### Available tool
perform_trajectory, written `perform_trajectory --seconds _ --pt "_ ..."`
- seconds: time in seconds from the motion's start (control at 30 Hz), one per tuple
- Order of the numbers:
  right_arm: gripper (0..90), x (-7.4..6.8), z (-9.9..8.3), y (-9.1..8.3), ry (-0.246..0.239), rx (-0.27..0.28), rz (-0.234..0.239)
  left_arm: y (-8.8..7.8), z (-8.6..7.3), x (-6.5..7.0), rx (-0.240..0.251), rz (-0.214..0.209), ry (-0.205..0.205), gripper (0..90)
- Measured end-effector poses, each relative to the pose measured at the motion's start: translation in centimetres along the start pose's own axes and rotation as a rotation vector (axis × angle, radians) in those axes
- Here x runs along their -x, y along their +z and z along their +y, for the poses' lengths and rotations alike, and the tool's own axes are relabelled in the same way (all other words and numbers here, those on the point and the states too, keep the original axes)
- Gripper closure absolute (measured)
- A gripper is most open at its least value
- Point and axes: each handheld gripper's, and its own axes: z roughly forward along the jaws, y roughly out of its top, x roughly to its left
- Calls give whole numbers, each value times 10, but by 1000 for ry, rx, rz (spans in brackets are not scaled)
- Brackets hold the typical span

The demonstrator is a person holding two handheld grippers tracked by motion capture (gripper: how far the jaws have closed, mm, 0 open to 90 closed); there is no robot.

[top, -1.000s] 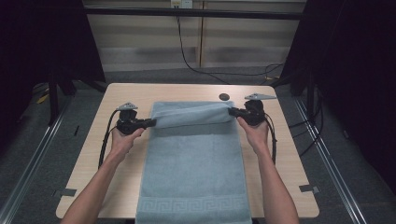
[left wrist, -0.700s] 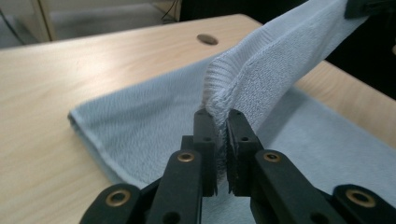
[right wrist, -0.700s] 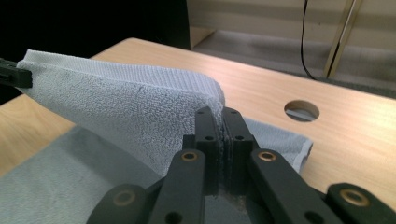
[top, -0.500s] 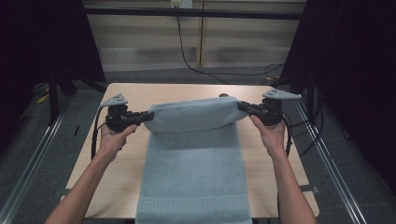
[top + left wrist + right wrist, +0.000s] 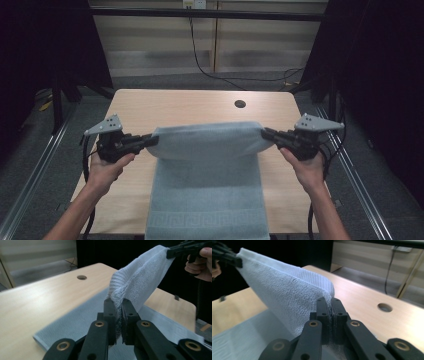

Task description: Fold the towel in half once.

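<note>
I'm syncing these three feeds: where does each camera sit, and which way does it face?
High view: above the person's side, looking forward and down on the table; both forearms, left gripper, right gripper.
Left gripper view: rides the left gripper, facing the far hand.
Right gripper view: rides the right gripper, facing across the table.
All share the towel, clamped at both corners.
</note>
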Motion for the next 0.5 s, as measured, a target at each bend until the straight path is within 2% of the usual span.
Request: perform_trajectory --seconds 0.03,0.07,0.1,0.13,0.17,0.2,0.23,0.27,0.37,0.4,0.5 --pt "870 -6 -7 -3 4 -8 12 -5 -13 7 -16 7 11 845" --pt "870 -6 -7 -3 4 -8 12 -5 -13 7 -16 7 11 844" --pt "870 -12 -16 -5 7 -17 31 -7 -22 9 -23 -2 -1 844" --pt "869 -25 -37 -7 -6 -67 39 -6 -43 13 -53 3 -16 840" --pt "869 -25 -37 -7 -6 -67 39 -6 -43 13 -53 3 -16 840" --pt "869 -34 -61 -7 21 -100 64 -3 -55 15 -65 -3 -30 840" --pt "868 -37 -73 -5 27 -130 66 6 -77 16 -111 -8 -51 839" --pt "868 -37 -73 -5 27 -130 66 6 -77 16 -111 -8 -51 838" --pt "867 -41 -104 -1 67 -189 86 14 -100 16 -163 -21 -90 837" --pt "861 -43 -115 -1 82 -214 93 14 -105 17 -179 -25 -85 830" --pt "853 -46 -119 -4 77 -226 97 10 -115 25 -199 -36 -69 814"
